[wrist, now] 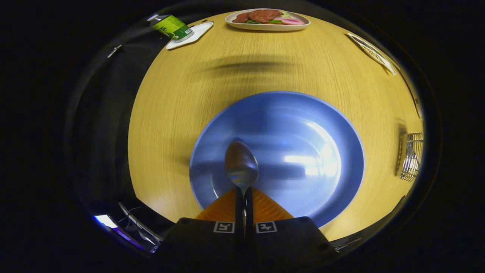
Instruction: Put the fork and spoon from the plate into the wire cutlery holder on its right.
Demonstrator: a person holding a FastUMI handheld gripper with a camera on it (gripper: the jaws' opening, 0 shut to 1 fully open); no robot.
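Note:
A metal spoon juts forward from between my orange fingers, its bowl hanging over the blue plate. My gripper is shut on the spoon's handle, with both fingers pressed close together on it. The plate lies on the wooden table just beyond and under the fingers, and I see nothing else lying in it. The wire cutlery holder stands on the table to the plate's right, near the table's edge. Whether the fork is in the holder I cannot tell.
A white dish of food sits at the far side of the table. A green-labelled bottle lies on a white tray at the far left. A flat patterned plate rests at the far right.

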